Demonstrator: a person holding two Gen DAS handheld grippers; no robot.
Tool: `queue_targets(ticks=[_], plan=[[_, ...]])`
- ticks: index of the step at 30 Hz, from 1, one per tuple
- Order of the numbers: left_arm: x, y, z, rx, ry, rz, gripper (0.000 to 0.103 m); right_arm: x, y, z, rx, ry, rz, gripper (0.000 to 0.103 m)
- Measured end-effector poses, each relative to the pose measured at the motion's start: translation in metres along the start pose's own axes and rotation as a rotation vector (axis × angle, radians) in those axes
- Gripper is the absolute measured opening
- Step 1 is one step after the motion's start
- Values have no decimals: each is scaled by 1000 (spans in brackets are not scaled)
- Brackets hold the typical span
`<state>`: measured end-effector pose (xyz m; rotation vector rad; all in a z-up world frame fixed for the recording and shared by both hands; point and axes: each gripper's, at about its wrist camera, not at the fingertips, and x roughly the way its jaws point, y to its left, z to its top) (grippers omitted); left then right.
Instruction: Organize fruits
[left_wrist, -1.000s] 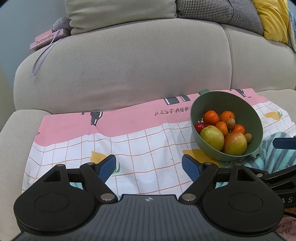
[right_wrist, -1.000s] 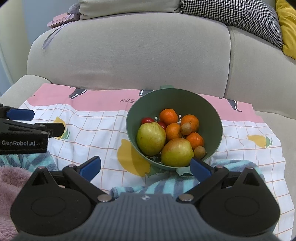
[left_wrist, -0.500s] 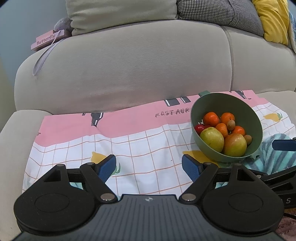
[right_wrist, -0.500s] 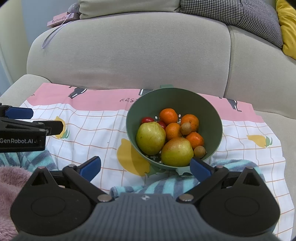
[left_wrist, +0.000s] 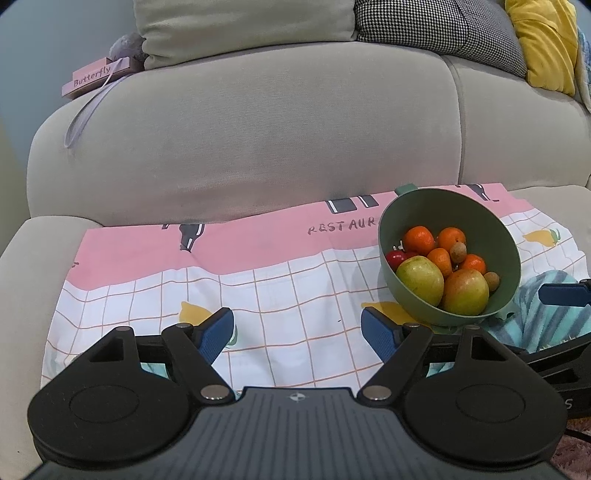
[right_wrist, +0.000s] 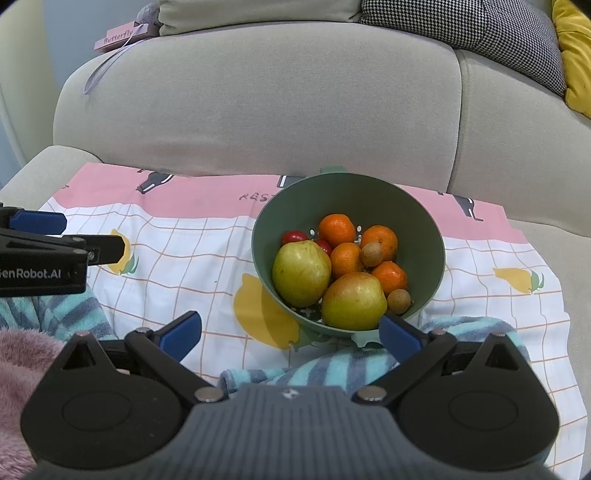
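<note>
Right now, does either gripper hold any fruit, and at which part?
Nothing is held. The left gripper and the right gripper are both open and empty; all the fruit lies in the green bowl.

Two black handheld grippers, left gripper and right gripper, each with blue textured pads on angled black fingers. Ribbed grey housing behind, flanked by two round black discs, with silver pivot screws and a small cross mark at centre. White "GenRobot.AI" lettering along the side.
</note>
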<state>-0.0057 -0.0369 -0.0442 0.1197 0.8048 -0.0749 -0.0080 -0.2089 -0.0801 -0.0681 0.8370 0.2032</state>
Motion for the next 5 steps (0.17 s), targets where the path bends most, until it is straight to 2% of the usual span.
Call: queue_targets(ticks=[5], plan=[[-1,-1,0,2,-9,3,92,0,0,0,0,0,0,99]])
